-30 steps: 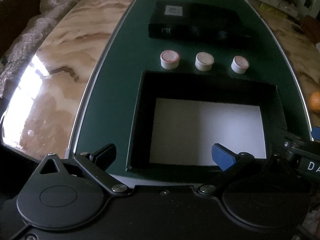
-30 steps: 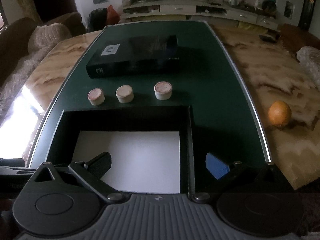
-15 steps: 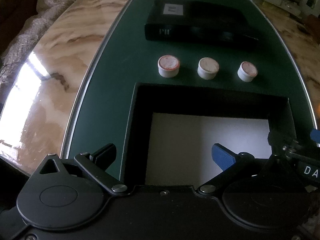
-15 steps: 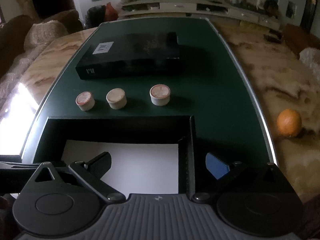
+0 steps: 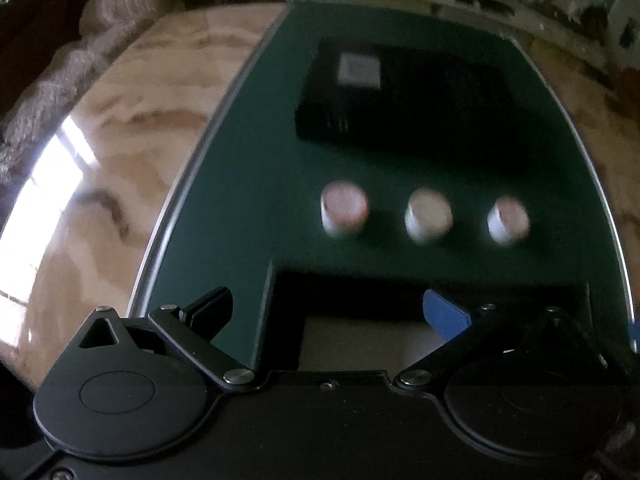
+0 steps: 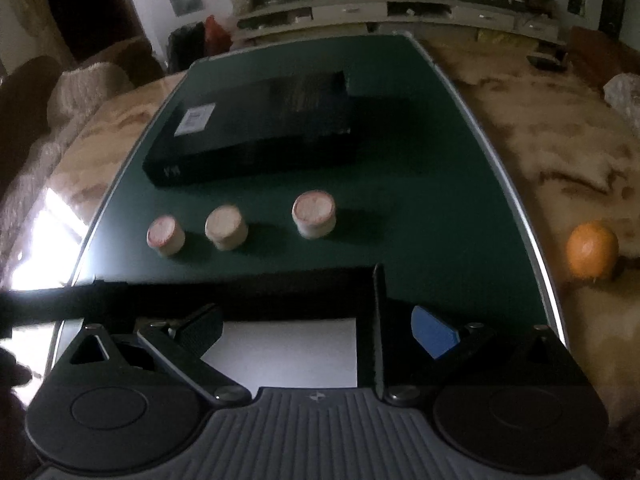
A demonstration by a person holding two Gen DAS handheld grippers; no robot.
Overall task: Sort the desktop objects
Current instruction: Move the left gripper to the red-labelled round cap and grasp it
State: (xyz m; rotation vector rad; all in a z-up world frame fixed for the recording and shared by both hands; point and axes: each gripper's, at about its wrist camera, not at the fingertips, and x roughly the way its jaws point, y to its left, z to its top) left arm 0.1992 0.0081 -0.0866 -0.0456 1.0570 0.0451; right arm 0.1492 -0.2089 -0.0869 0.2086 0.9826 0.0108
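Observation:
Three small white round pieces stand in a row on a dark green mat (image 6: 432,208): left (image 6: 165,236), middle (image 6: 226,227), right (image 6: 314,213). They also show in the blurred left wrist view: left (image 5: 344,208), middle (image 5: 428,216), right (image 5: 508,220). A closed black box (image 6: 256,132) lies beyond them. An open black box with a white floor (image 6: 288,352) sits nearest, below both grippers. My left gripper (image 5: 328,312) is open and empty over its left wall. My right gripper (image 6: 318,330) is open and empty, straddling its right wall.
The green mat (image 5: 240,184) lies on a glossy marble table (image 5: 112,152). An orange (image 6: 592,250) rests on the marble right of the mat. Cushions and a sofa are at the far left, shelves at the back.
Both views have tilted back and away: the open box has slid toward the bottom of the frames and the three pieces appear lower. Both grippers stay open.

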